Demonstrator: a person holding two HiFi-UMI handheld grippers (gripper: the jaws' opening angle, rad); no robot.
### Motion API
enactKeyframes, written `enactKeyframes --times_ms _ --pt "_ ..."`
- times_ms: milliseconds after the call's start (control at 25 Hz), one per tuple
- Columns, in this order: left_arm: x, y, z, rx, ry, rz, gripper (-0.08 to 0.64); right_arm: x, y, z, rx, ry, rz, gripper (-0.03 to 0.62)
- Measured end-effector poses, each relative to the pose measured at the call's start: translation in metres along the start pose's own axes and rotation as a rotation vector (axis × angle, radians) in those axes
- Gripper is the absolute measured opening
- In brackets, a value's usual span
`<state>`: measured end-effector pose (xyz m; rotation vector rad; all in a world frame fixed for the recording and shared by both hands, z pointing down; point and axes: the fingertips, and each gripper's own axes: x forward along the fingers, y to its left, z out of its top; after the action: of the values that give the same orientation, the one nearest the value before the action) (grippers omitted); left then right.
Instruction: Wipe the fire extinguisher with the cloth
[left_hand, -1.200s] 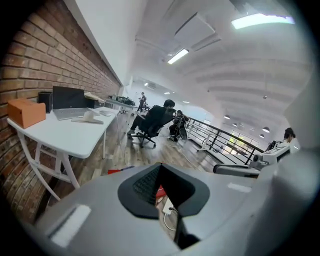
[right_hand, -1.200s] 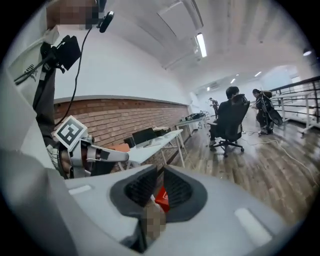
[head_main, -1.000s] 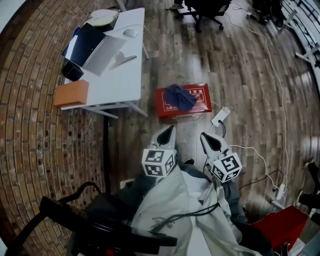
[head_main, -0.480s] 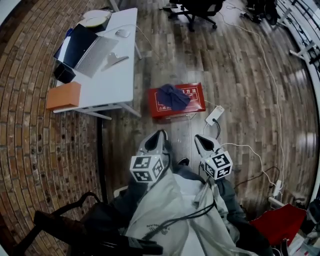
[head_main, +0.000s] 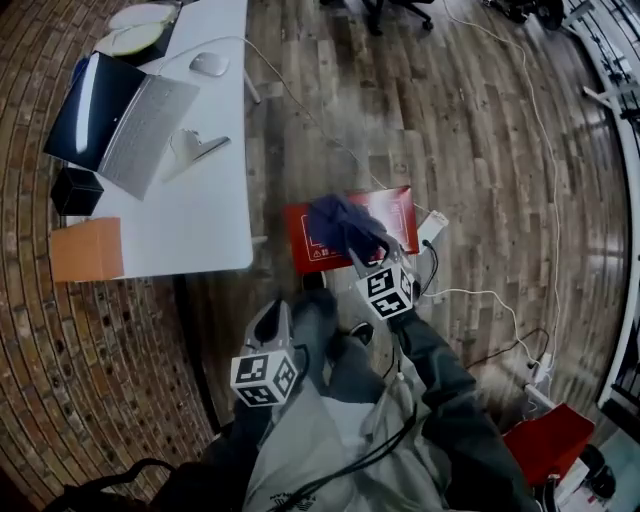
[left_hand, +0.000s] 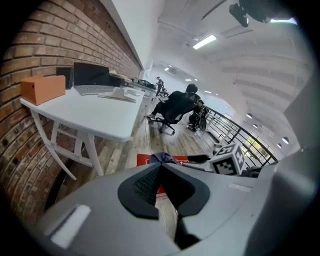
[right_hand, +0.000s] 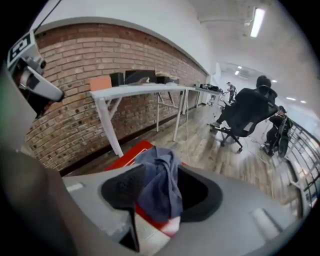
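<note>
The red fire-extinguisher case (head_main: 298, 240) lies flat on the wood-plank floor (head_main: 470, 130), just to the right of the near end of the white table (head_main: 210, 200). The blue cloth (head_main: 345, 222) sits crumpled on top of the case and covers much of its middle.

We have the right gripper (head_main: 362, 256) down at the near edge of the cloth. Its jaws have just been opening and stand wide apart, and its own view shows the cloth (right_hand: 161, 186) bunched between them with a dark gap on one side, so the pads are not pressing on it. The red case (right_hand: 129, 154) shows under and behind the cloth there.

The left gripper (head_main: 275, 312) is nearer to us and further left, well apart from the case, over bare floor. Its jaws (left_hand: 161, 169) are pressed together with nothing between them (the case (left_hand: 145, 159) and cloth appear just beyond their tips).

A white power strip (head_main: 432, 227) lies just beside the case's right end, and a white cable (head_main: 540, 150) runs off across the planks to the far right.

On the table we see:
- an open laptop (head_main: 115, 125)
- a white mouse (head_main: 208, 64)
- an orange box (head_main: 84, 250) at the near left corner

A brick wall (head_main: 60, 350) runs along the table's left side. In the right gripper view, a person sits in a black office chair (right_hand: 247, 112) further down the room.
</note>
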<state>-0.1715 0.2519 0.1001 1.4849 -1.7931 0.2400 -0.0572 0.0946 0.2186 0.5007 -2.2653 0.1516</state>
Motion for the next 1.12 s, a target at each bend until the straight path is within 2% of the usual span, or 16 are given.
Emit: enactKeyframes --times_ms 200,320,400,440,560,640,720,800,880,960,1120 --pt "0.052 0.055 0.003 -0.041 0.087 0.041 0.008 0.122 -0.010 -0.016 -0.031 0.169 0.015 0.189" --pt "0.060 0.068 -0.005 -0.049 0.164 0.052 0.008 0.131 -0.003 -0.024 -0.114 0.209 -0.057 0.162" --pt "0.071 0.066 -0.005 -0.040 0.188 0.043 0.008 0.126 -0.015 -0.029 -0.162 0.211 -0.078 0.090" --pt "0.077 0.062 -0.004 -0.033 0.194 0.035 0.008 0.122 -0.026 -0.036 -0.162 0.213 -0.082 0.080" --pt "0.087 0.048 -0.001 -0.021 0.193 0.020 0.008 0.091 -0.076 -0.077 -0.038 0.240 -0.159 0.072" --pt "0.093 0.042 0.002 -0.040 0.176 0.035 0.008 0.064 -0.114 -0.110 0.057 0.275 -0.228 0.069" --pt "0.095 0.040 0.000 -0.072 0.162 0.067 0.008 0.044 -0.131 -0.134 0.101 0.302 -0.245 0.067" --pt "0.096 0.039 -0.007 -0.095 0.156 0.099 0.008 0.040 -0.123 -0.138 0.088 0.292 -0.223 0.066" --pt "0.100 0.041 -0.023 -0.116 0.156 0.132 0.008 0.051 -0.095 -0.122 0.065 0.240 -0.176 0.064" --pt "0.107 0.049 -0.047 -0.140 0.164 0.171 0.008 0.073 -0.045 -0.094 0.013 0.160 -0.074 0.064" --pt "0.115 0.072 -0.098 -0.187 0.193 0.260 0.008 0.113 0.071 -0.041 -0.198 0.033 0.170 0.063"
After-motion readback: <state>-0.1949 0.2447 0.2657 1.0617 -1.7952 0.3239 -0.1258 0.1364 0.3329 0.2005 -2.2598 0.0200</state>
